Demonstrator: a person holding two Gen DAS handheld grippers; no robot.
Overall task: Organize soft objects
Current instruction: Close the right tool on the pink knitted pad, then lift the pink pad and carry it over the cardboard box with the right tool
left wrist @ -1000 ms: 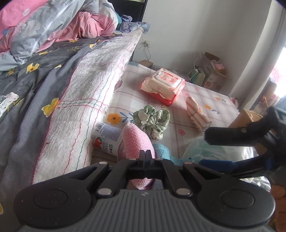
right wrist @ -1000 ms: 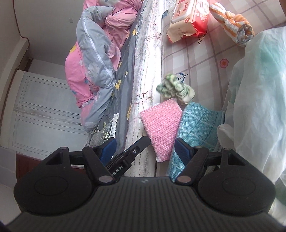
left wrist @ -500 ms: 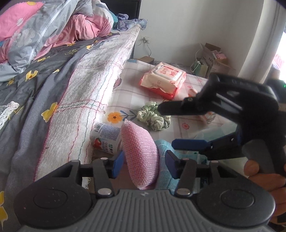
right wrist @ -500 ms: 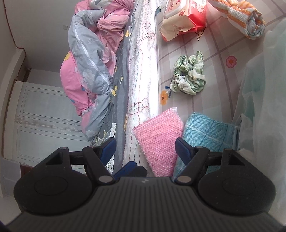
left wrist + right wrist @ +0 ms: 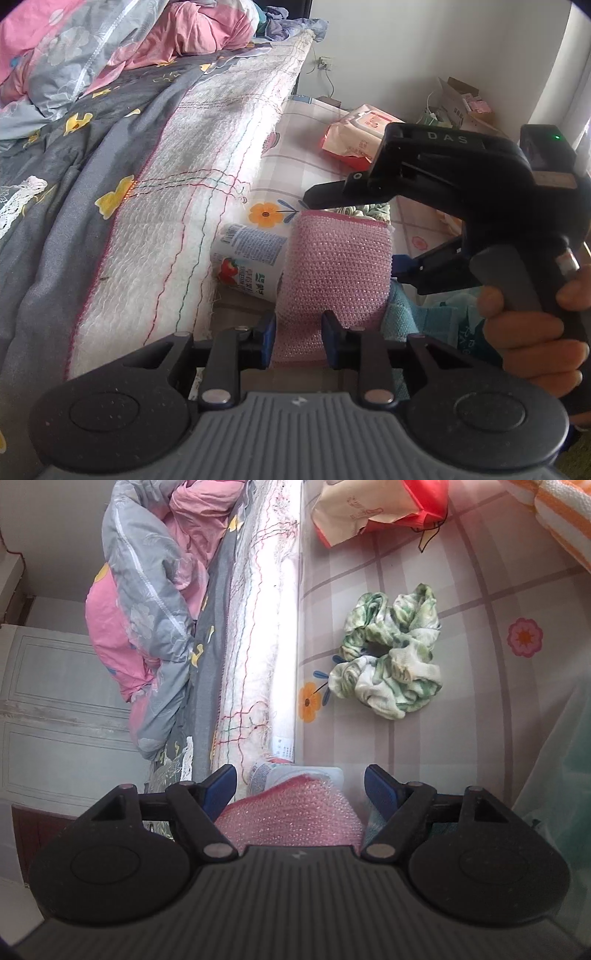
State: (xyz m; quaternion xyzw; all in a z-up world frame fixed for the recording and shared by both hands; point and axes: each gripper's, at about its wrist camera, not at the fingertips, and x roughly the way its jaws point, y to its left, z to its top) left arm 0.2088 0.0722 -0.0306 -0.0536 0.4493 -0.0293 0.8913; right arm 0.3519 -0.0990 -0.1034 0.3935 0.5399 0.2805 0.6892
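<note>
My left gripper (image 5: 298, 332) is shut on the near end of a pink knitted sponge cloth (image 5: 334, 269), which stands upright on the checked sheet. A teal towel (image 5: 417, 317) lies just right of it. My right gripper (image 5: 300, 782) is open, above the pink cloth (image 5: 291, 812), with the cloth's top between its fingers. In the left wrist view the right gripper (image 5: 373, 229) reaches in from the right over the cloth. A green scrunchie (image 5: 391, 653) lies further ahead.
A small yogurt bottle (image 5: 251, 258) lies left of the pink cloth against the quilt's edge (image 5: 192, 199). A wet-wipes pack (image 5: 354, 136) and an orange striped towel roll (image 5: 561, 520) lie farther off. A pale plastic bag (image 5: 554, 760) is at the right.
My left gripper opened, then closed on the pink cloth. My right gripper moved forward over the pink cloth, toward the scrunchie, staying open.
</note>
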